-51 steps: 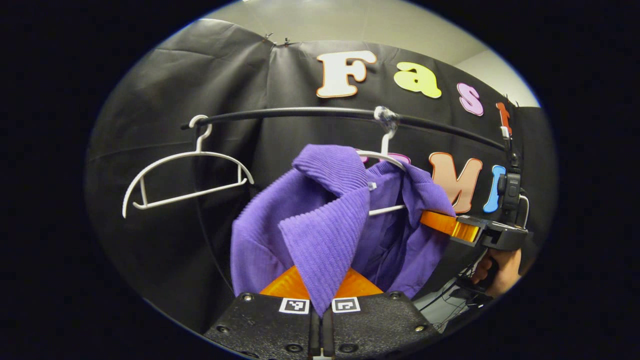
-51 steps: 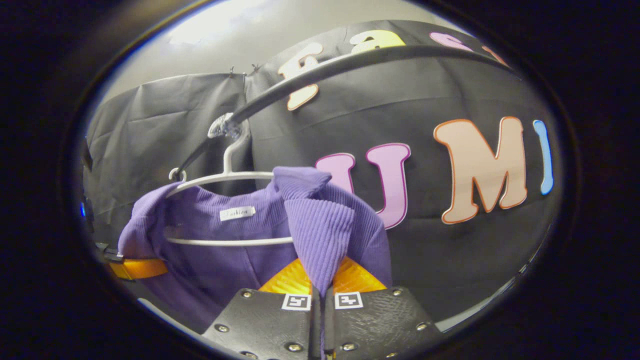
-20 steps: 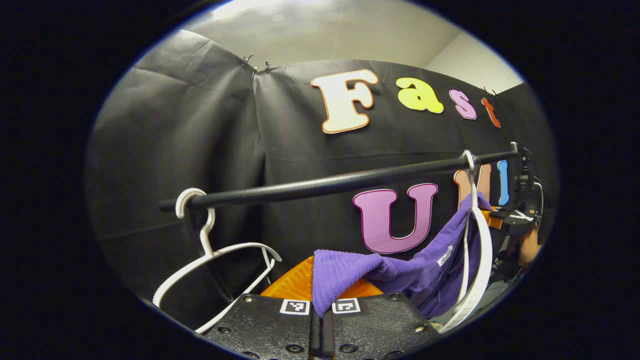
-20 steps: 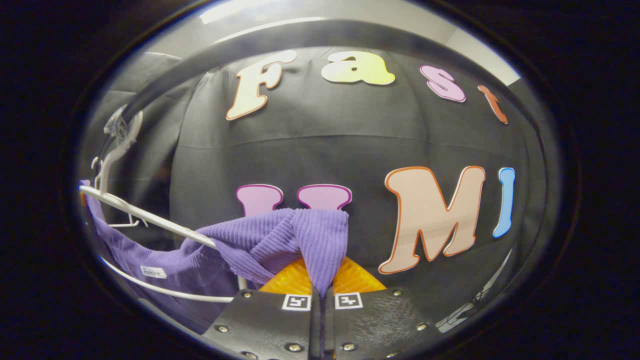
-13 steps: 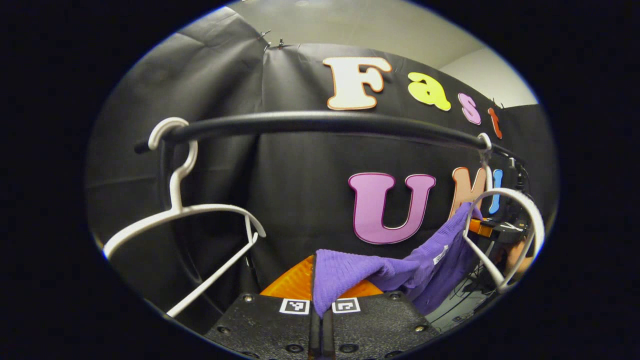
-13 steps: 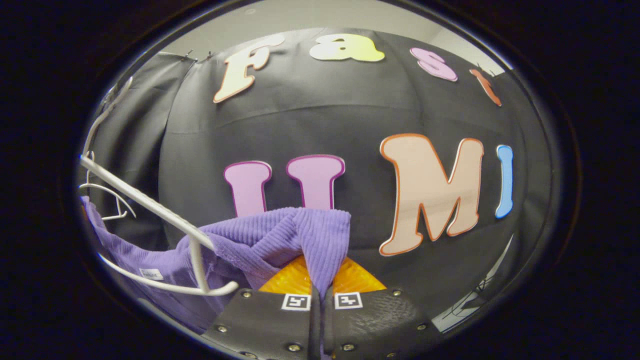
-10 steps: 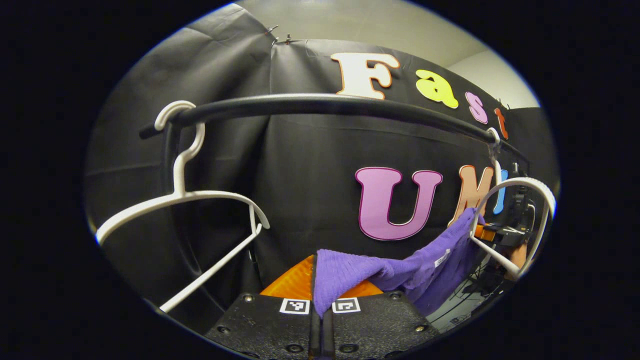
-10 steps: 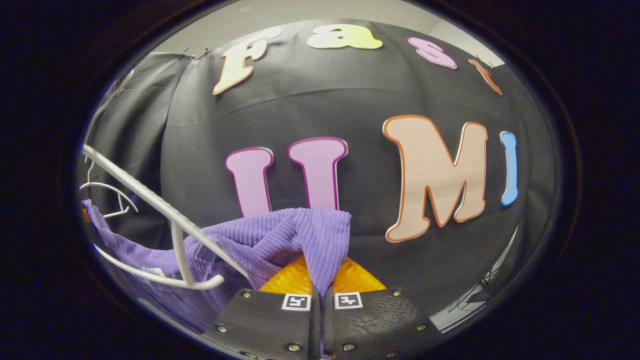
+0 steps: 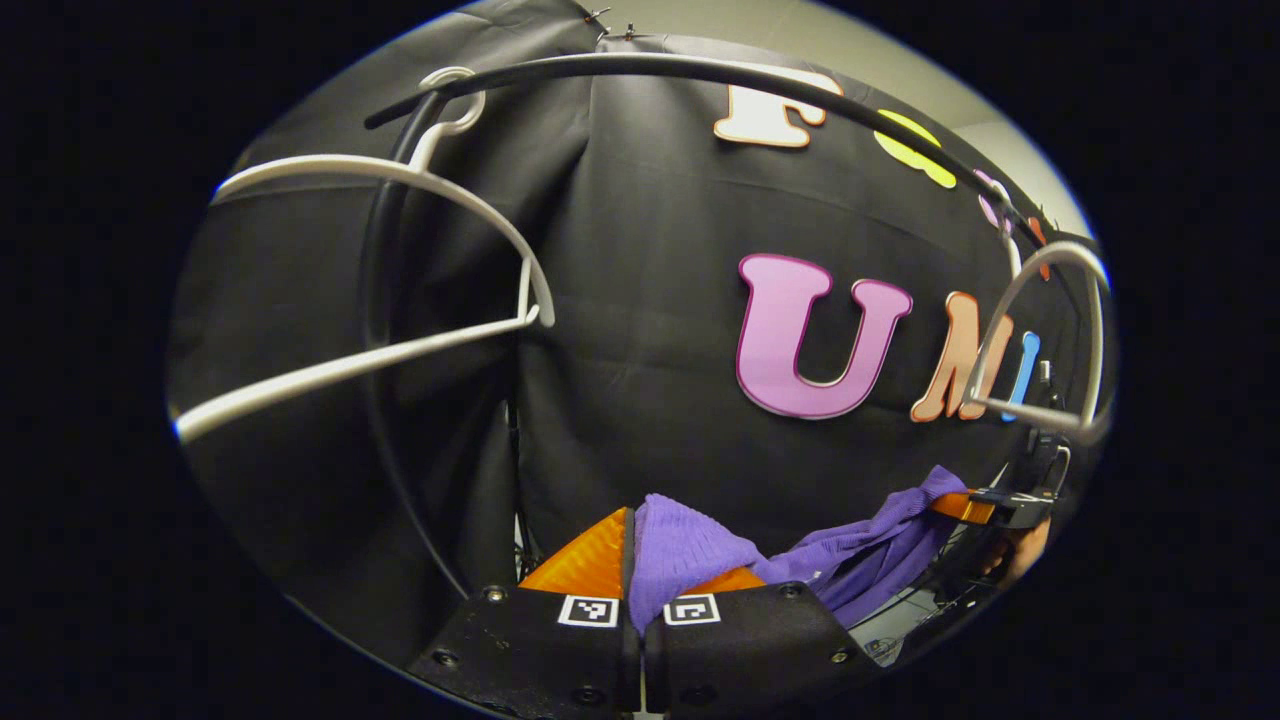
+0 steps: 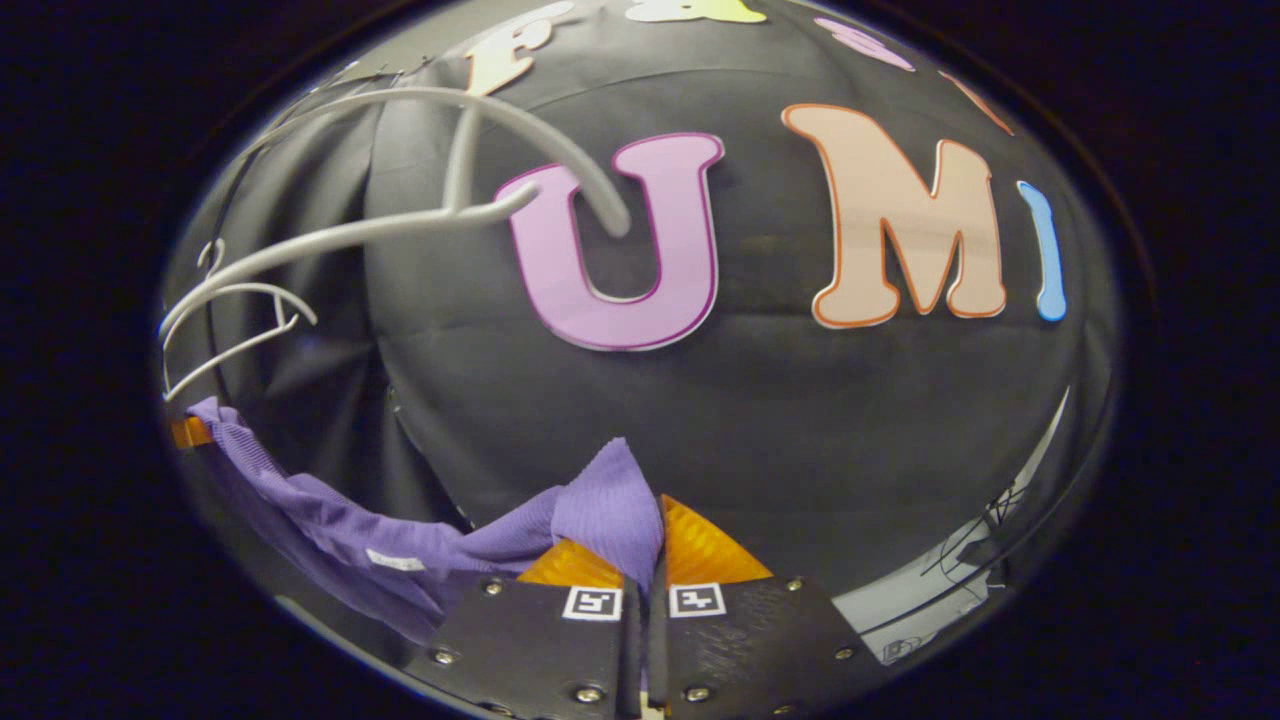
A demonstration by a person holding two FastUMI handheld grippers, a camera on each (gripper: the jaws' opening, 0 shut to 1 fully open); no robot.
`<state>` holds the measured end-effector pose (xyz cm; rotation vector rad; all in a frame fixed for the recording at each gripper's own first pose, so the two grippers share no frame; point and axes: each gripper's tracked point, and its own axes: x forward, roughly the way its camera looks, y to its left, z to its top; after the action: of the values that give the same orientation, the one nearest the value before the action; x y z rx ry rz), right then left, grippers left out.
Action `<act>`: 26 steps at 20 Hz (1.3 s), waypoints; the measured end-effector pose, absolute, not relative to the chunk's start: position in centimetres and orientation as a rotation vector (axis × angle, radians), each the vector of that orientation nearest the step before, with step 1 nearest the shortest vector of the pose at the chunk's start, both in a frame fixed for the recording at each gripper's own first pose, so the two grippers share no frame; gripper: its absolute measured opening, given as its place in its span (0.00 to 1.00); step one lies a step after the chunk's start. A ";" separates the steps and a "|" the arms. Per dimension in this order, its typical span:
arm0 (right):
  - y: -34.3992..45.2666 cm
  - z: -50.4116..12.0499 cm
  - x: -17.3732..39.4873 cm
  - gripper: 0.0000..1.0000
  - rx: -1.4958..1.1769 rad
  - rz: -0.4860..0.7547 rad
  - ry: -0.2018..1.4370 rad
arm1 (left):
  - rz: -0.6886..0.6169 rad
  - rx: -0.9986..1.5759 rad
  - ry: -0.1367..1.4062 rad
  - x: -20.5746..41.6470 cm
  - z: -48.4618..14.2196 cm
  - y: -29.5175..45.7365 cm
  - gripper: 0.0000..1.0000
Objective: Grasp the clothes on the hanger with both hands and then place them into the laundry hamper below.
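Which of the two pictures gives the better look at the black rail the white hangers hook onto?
The left gripper view. There the black rail arcs across the top, with a bare white hanger hooked near its left end. In the right gripper view two white hangers show, but I cannot make out the rail itself.

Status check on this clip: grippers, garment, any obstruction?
Left hand-held gripper and right hand-held gripper both shut on purple ribbed knit garment. Garment off white plastic hanger, slung between grippers. No obstruction seen.
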<state>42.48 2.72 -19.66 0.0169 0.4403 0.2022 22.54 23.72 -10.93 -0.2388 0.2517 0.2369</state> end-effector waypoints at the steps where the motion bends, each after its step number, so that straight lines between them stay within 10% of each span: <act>1: 2.7 -20.1 41.3 0.04 0.014 0.218 0.455 | 0.247 -0.231 0.271 21.4 -11.4 23.0 0.02; 12: 1.8 -19.4 31.9 0.04 0.038 0.319 0.510 | 0.262 -0.245 0.371 13.5 -14.1 14.0 0.02; 26: 1.4 -14.6 30.7 0.03 0.108 0.272 0.437 | 0.042 -0.185 0.327 20.4 -10.3 1.7 0.02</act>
<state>30.67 1.37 -14.62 0.1080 0.4368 0.2720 20.43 1.68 -10.32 -0.1853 0.3267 0.0416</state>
